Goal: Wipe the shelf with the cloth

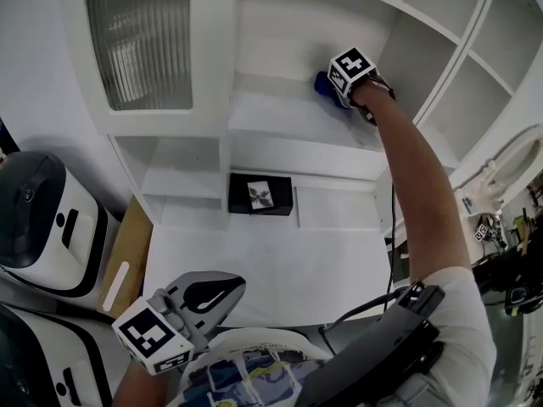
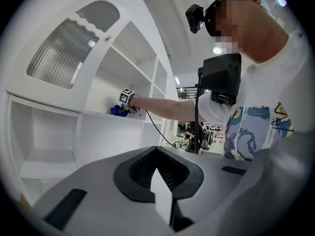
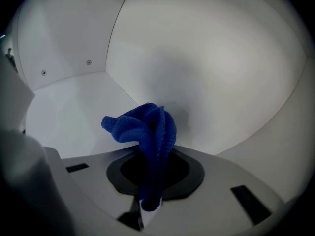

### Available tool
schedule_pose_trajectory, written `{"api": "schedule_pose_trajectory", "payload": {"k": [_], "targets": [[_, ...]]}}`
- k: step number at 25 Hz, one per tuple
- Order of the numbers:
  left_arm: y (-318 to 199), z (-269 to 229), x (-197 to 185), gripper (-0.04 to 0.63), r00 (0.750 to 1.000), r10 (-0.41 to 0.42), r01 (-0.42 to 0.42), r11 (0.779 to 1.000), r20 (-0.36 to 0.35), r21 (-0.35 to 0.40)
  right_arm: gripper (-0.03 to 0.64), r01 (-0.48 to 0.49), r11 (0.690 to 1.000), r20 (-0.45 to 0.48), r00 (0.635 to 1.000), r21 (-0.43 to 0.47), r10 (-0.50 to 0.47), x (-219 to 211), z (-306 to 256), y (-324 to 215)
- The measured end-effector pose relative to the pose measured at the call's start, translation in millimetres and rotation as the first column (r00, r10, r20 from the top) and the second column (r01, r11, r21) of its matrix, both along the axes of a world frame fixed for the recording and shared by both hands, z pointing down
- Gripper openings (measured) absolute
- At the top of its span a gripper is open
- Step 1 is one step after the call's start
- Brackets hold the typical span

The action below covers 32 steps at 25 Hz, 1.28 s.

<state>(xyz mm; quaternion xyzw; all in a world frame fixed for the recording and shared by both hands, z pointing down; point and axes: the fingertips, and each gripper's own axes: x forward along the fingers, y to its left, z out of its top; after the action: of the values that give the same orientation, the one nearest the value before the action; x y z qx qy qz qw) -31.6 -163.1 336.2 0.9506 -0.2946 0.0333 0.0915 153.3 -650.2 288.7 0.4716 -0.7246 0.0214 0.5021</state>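
Right fingers: on the right gripper (image 3: 149,204) you are pinching them closed on a narrow fold of the blue cloth (image 3: 146,127), and the rest is bunching up ahead of the tips.
Cloth: it is sitting deep in the open compartment, close to the back wall and toward the right end of the shelf (image 1: 280,115). I cannot tell whether the bunch is pressing on the board or riding just above it.
Contact: judging by that bunch, little fabric is meeting the surface. Tilting the tips down would likely flatten the wad against the board.
Stroke: long passes along the back edge, then forward to the front edge, look like the sound way. The left back corner is lying well apart from the cloth.
Grip risk: the pinch is taking only a thin fold, so hard dragging could be pulling it free.
Reach: your arm is stretching far in, so press lightly.
Left fingers: on the left gripper (image 1: 206,300) you are holding them closed on nothing, low by your body and well apart from the shelf.
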Motion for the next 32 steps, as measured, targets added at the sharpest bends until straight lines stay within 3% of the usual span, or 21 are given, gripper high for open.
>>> {"api": "schedule_pose_trajectory", "payload": {"k": [7,12,17,25,28,32], "targets": [[4.7,0.0,-4.0,0.012,1.0,-0.001,0.001,1.0,-0.001,0.002,0.067,-0.025,0.999,-0.111,0.993,0.03,0.028,16.3,-1.7,1.4],[8.5,-0.5,-13.9,0.012,1.0,-0.02,0.02,1.0,-0.002,-0.002,0.067,-0.018,0.999,-0.06,0.998,0.051,0.021,5.3,-12.2,1.7],[15.9,-2.2,-21.2,0.012,0.999,-0.032,0.032,0.999,-0.007,0.007,0.067,0.094,0.994,0.082,0.992,0.049,-0.097,-56.4,-32.1,23.3],[31.8,-3.9,-39.7,0.012,0.997,-0.082,0.082,0.997,-0.011,0.002,0.067,0.285,0.958,0.237,0.932,-0.021,-0.272,-175.6,-32.2,67.1],[38.4,-2.9,-49.0,0.012,0.994,-0.107,0.107,0.994,-0.019,0.002,0.067,0.326,0.944,0.264,0.916,-0.054,-0.301,-205.7,-24.5,80.3],[45.5,3.1,-58.6,0.012,0.992,-0.127,0.127,0.992,-0.026,-0.004,0.067,0.328,0.942,0.247,0.92,-0.066,-0.303,-222.3,-9.2,83.0]]}}
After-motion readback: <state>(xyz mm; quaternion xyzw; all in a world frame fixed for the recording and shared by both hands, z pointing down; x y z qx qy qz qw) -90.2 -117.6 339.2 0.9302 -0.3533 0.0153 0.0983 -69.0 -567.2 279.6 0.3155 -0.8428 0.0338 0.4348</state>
